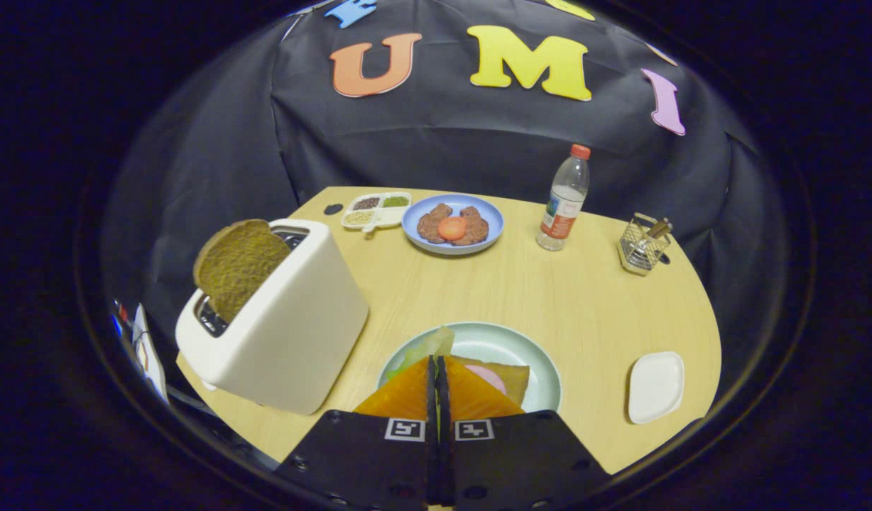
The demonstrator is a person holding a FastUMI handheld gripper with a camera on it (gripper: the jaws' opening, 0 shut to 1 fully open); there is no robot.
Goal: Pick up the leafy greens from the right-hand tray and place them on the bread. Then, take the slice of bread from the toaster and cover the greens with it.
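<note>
My gripper (pixel 437 363) hangs low over the pale green plate (pixel 510 342), its two fingers closed together. A light green leaf, the leafy greens (pixel 427 345), sticks out at the fingertips and looks pinched between them. Just beyond and to the right of the fingers, a bread slice (pixel 515 376) lies on that plate with a pink round slice (pixel 487 378) on top; the fingers hide most of it. Left of the plate stands a white toaster (pixel 294 333) with a brown slice of bread (pixel 238 266) sticking up out of its slot. The small white tray (pixel 656 387) to the right holds nothing.
At the back of the wooden table sit a blue plate (pixel 488 216) with brown patties and an orange slice, a divided seasoning dish (pixel 376 211), a plastic bottle (pixel 564 202) and a wire basket (pixel 642 248). The table edge curves close beyond the white tray.
</note>
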